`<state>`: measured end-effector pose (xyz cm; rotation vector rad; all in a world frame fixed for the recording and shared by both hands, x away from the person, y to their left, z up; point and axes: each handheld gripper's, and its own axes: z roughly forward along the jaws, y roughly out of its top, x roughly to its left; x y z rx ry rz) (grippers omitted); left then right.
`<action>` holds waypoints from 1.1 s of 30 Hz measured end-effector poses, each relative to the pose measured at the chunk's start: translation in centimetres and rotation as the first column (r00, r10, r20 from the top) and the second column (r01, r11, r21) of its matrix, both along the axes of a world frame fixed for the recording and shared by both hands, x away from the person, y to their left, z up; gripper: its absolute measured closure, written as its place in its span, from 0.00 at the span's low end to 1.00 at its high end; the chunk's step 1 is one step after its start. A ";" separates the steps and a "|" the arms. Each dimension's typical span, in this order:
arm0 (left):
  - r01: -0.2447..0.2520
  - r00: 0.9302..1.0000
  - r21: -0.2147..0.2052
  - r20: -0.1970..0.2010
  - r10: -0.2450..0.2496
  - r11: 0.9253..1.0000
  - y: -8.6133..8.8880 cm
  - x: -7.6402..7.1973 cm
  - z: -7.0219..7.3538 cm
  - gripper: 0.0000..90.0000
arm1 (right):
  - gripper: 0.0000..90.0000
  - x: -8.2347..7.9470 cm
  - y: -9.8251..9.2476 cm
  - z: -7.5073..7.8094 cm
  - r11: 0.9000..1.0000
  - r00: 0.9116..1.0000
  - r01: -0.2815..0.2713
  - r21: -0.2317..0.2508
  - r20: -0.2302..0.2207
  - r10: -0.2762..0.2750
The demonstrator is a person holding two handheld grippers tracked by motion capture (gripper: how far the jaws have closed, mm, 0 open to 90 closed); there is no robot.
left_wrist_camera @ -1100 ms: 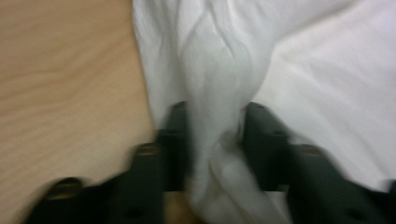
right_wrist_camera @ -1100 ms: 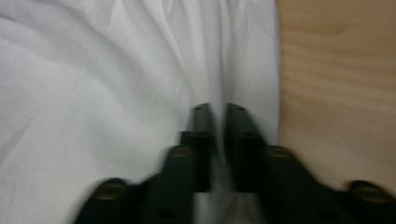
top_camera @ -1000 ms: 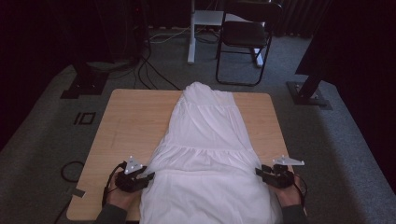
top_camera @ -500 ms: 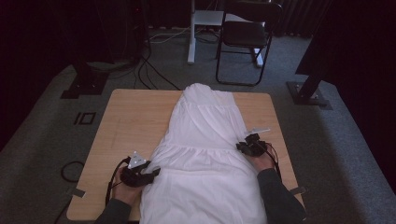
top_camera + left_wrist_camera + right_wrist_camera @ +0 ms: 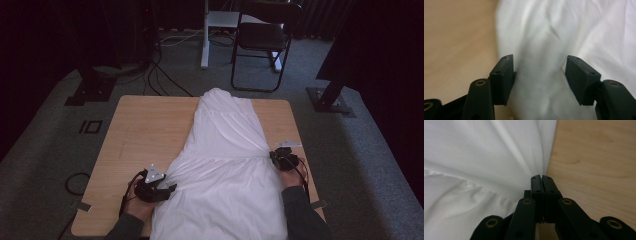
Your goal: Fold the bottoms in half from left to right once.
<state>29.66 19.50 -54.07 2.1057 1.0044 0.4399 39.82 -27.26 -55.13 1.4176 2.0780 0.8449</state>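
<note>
The long white cotton dress (image 5: 225, 165) lies flat along the pale wooden table (image 5: 145, 135), not yet folded. At the dress's waist seam the right gripper (image 5: 278, 158) is clenched on its edge; at the skirt's opposite edge the left gripper (image 5: 169, 188), jaws just opening, straddles fabric without pinching.

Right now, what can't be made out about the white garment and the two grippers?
- White garment: near hem cut off by the high view's bottom edge.
- Right gripper: jaws shut at the garment's edge; whether cloth is pinched between them is hidden by the jaws, and too small in the high view.
- Left gripper: jaws apart, just opening, over cloth; the fold between them is blurred.
- Table under the garment: covered.
</note>
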 end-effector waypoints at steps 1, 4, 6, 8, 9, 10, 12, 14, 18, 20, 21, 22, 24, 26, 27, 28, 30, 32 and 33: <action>-0.027 0.999 -0.022 0.029 0.027 0.999 0.3 1.0 1.3 0.44 | 0.97 0.0 0.1 -0.1 1.000 1.000 -0.002 -0.005 -0.006 0.002; -0.030 0.999 -0.042 0.043 0.031 0.999 -0.1 3.3 2.8 0.41 | 0.96 0.1 0.1 -0.4 1.000 1.000 -0.002 -0.004 -0.015 0.001; -0.034 0.999 -0.041 0.034 0.035 0.999 -0.9 5.0 3.2 0.41 | 0.96 0.1 0.0 -0.4 1.000 1.000 0.001 0.010 -0.020 -0.001; -0.033 0.999 -0.033 0.014 0.034 0.999 -2.1 7.3 3.2 0.41 | 0.96 0.2 -0.1 -0.4 1.000 1.000 0.006 0.030 -0.027 -0.006; -0.034 0.999 -0.027 0.003 0.034 0.999 -2.7 8.2 3.0 0.41 | 0.96 0.2 -0.2 -0.4 0.999 1.000 0.006 0.035 -0.028 -0.005; -0.038 0.999 -0.018 -0.008 0.038 0.999 -3.3 9.1 2.8 0.41 | 0.96 0.2 -0.3 -0.4 0.999 1.000 0.005 0.039 -0.029 -0.004; -0.042 0.999 -0.005 -0.031 0.041 0.999 -4.3 10.4 2.1 0.41 | 0.96 0.3 -0.4 -0.4 0.999 1.000 0.003 0.048 -0.031 -0.001; -0.037 0.998 0.021 -0.054 0.038 0.999 -5.1 11.5 1.3 0.44 | 0.96 0.3 -0.5 -0.4 0.998 0.999 0.001 0.058 -0.034 0.001; -0.023 0.996 0.050 -0.090 0.028 0.998 -5.4 11.9 0.3 0.75 | 0.96 0.2 -0.5 -0.5 0.998 1.000 0.001 0.065 -0.029 0.001; -0.012 0.994 0.045 -0.110 0.017 0.999 -5.2 11.6 0.2 0.93 | 0.97 0.2 -0.5 -0.5 0.997 1.000 0.002 0.074 -0.029 0.000; -0.010 0.995 0.060 -0.100 0.016 0.998 -5.0 11.4 0.2 0.95 | 0.97 0.1 -0.5 -0.6 0.997 1.000 0.001 0.078 -0.029 0.002; -0.014 0.995 0.059 -0.095 0.020 0.998 -4.8 11.2 0.2 0.96 | 0.97 0.0 -0.4 -0.6 0.997 1.000 -0.003 0.082 -0.027 0.005; -0.030 0.996 0.052 -0.082 0.034 0.998 -4.1 10.4 0.0 0.96 | 0.97 -0.4 -0.2 -0.7 0.995 1.000 -0.008 0.097 -0.027 0.011; -0.041 0.996 0.036 -0.079 0.043 0.999 -3.3 9.5 -0.1 0.96 | 0.97 -1.2 0.2 -0.7 0.994 0.999 -0.023 0.104 -0.025 0.026; -0.041 0.996 0.027 -0.076 0.043 0.999 -2.8 8.9 -0.2 0.96 | 0.97 -1.7 0.4 -0.8 0.994 0.999 -0.037 0.105 -0.021 0.039; -0.043 0.996 0.017 -0.073 0.044 0.999 -2.3 8.2 -0.4 0.96 | 0.97 -2.2 0.6 -0.8 0.993 0.998 -0.048 0.108 -0.023 0.051; -0.039 0.997 0.007 -0.069 0.039 0.999 -1.3 6.3 -0.6 0.96 | 0.96 -3.7 1.1 -0.7 0.991 0.996 -0.082 0.108 -0.034 0.086; -0.039 0.997 0.007 -0.069 0.039 0.999 -1.3 6.3 -0.6 0.96 | 0.96 -4.4 1.2 -0.7 0.990 0.994 -0.098 0.106 -0.037 0.102; -0.024 0.998 0.011 -0.057 0.024 1.000 -0.6 3.4 -0.8 0.96 | 0.96 -5.9 1.5 -0.7 0.987 0.990 -0.128 0.100 -0.040 0.132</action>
